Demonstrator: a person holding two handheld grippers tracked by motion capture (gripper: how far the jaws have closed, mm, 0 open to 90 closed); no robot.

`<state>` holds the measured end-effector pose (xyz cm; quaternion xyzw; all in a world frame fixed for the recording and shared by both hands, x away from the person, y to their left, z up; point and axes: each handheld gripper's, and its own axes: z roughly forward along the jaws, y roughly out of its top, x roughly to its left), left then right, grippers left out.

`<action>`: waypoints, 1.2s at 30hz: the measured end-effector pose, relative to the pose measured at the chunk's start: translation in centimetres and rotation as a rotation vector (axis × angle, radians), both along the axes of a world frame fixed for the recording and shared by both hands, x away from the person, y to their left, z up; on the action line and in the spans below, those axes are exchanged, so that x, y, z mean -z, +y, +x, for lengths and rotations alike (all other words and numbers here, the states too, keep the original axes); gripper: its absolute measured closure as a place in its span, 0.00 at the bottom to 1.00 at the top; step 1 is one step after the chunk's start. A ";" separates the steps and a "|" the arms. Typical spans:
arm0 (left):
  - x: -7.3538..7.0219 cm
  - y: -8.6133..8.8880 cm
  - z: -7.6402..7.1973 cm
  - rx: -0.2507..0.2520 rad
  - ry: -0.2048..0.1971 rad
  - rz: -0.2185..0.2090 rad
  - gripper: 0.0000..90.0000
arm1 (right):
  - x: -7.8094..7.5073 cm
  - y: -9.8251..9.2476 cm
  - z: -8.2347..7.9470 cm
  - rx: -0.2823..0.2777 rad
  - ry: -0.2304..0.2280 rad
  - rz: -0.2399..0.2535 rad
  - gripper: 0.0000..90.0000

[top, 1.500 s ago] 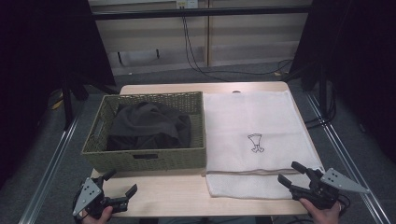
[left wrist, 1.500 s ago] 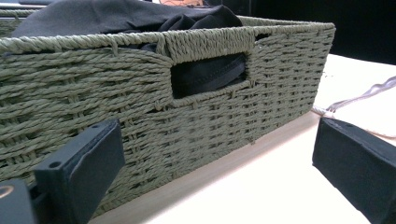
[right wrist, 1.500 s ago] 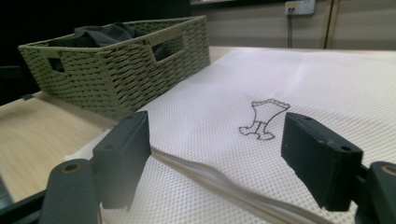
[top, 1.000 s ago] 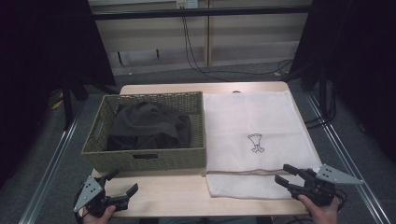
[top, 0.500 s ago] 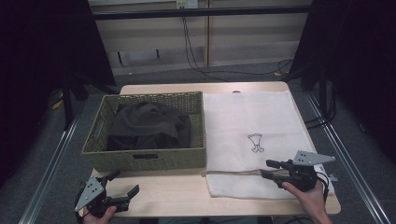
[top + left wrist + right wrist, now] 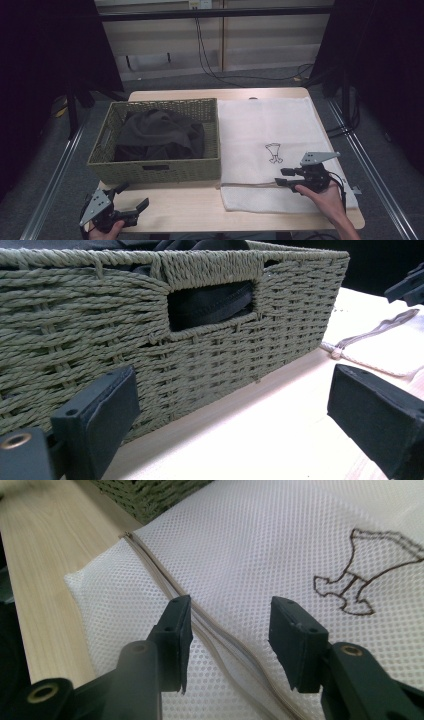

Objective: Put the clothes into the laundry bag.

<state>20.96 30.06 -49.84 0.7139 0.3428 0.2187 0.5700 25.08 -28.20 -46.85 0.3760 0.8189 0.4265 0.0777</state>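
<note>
Right now the whole move turns on how the zipper runs against your right tool. On the bench the white mesh bag lies flat on the right half, just beside the woven basket that holds the dark clothes. The zipper runs along the bag's near edge, its long axis parallel to the front of the bench, from the corner next to the basket toward your right hand. Your right tool hovers low over that near edge and points along the zipper toward the basket; its jaws have just been closing and stand half spread, with the zipper line between them but no pad pressing on it. I cannot make out the zipper's pull from these views, so judge its end before you pinch. Your left tool sits at the bench's near-left corner, jaws spread wide and holding nothing, facing the basket's front wall and well apart from the bag. The right hand is clearly the nearer one.
</note>
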 end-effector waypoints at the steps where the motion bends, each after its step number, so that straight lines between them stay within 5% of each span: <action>1: 0.0 0.1 0.0 0.001 0.000 0.006 0.07 | 0.2 0.0 0.3 0.005 0.018 0.005 0.57; 9: 0.0 0.3 0.1 -0.002 0.006 0.004 0.07 | 2.1 0.3 1.9 0.047 0.033 -0.103 0.54; 14: 0.1 0.0 0.0 0.002 0.025 -0.044 0.07 | 2.9 0.7 1.8 0.032 0.026 -0.159 0.49; 17: 0.1 0.0 0.0 -0.011 0.011 0.007 0.07 | 3.0 1.0 1.6 0.001 0.026 -0.168 0.40; 20: 0.1 0.0 0.0 -0.015 0.016 -0.012 0.07 | 2.9 1.2 1.6 -0.012 0.009 -0.206 0.41; 22: 0.1 0.0 0.0 -0.013 0.011 0.017 0.07 | 2.9 1.4 1.5 -0.015 0.003 -0.219 0.42; 24: 0.1 0.0 0.0 -0.015 0.010 0.021 0.07 | 2.8 1.5 1.5 -0.007 -0.003 -0.251 0.48; 36: 0.2 0.1 0.2 0.002 0.025 0.010 0.07 | 2.8 0.3 2.5 0.072 0.011 -0.204 0.96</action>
